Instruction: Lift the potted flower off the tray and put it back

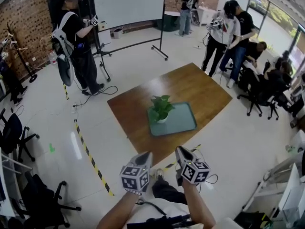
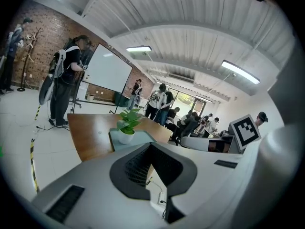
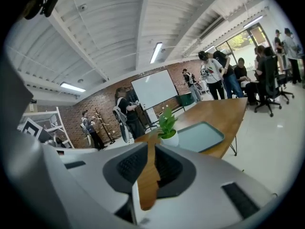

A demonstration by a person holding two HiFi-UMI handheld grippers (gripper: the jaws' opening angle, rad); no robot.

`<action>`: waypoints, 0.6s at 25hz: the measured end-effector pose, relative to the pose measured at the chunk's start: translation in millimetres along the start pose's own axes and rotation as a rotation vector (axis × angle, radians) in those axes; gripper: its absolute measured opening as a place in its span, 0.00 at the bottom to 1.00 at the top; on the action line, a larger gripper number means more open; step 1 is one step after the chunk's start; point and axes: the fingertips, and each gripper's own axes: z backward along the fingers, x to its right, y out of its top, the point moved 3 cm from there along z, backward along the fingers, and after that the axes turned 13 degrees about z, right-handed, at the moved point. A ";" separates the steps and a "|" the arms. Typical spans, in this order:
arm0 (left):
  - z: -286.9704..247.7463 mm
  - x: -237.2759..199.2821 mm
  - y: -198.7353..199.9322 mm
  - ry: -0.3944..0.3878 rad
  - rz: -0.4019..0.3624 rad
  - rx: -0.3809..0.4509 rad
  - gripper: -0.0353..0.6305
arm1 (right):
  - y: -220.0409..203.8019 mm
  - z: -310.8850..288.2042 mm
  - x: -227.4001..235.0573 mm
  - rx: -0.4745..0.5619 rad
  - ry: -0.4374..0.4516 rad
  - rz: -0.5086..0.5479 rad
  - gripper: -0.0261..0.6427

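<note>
Flower: green leafy plant in round white pot (image 1: pixel 161 110), upright on teal rectangular tray (image 1: pixel 185 123)
Left gripper (image 1: pixel 145 157): jaws slightly apart, empty
Right gripper (image 1: pixel 181 152): jaws slightly apart, empty

Green leaves over a white pot on the potted flower (image 1: pixel 161 109), muted teal for the tray (image 1: pixel 185 124), warm brown wood grain for the table (image 1: pixel 202 87). Near, pale grey shells with black pads on the left gripper (image 1: pixel 147 155) and right gripper (image 1: pixel 181 150), black-and-white square markers on both cubes. At left, yellow-and-black striped floor tape (image 1: pixel 88 155) on glossy white floor (image 1: pixel 52 123); far left, a red-brown brick wall (image 1: pixel 28 18) beside a white whiteboard (image 1: pixel 128 4).
</note>
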 end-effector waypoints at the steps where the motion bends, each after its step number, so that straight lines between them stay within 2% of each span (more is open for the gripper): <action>1: -7.8 -0.4 5.1 0.000 0.000 0.000 0.05 | 4.2 -8.8 6.8 -0.001 -0.002 -0.006 0.15; 3: -23.6 -0.4 16.3 0.000 -0.003 0.003 0.05 | 12.3 -28.3 19.7 -0.004 0.000 -0.015 0.15; 6: -46.2 1.6 28.2 0.000 -0.010 0.000 0.05 | 16.9 -57.5 39.4 -0.019 0.005 -0.045 0.24; 15: -107.1 7.0 47.3 0.005 -0.030 -0.024 0.05 | 23.3 -134.6 81.2 -0.077 0.022 -0.075 0.24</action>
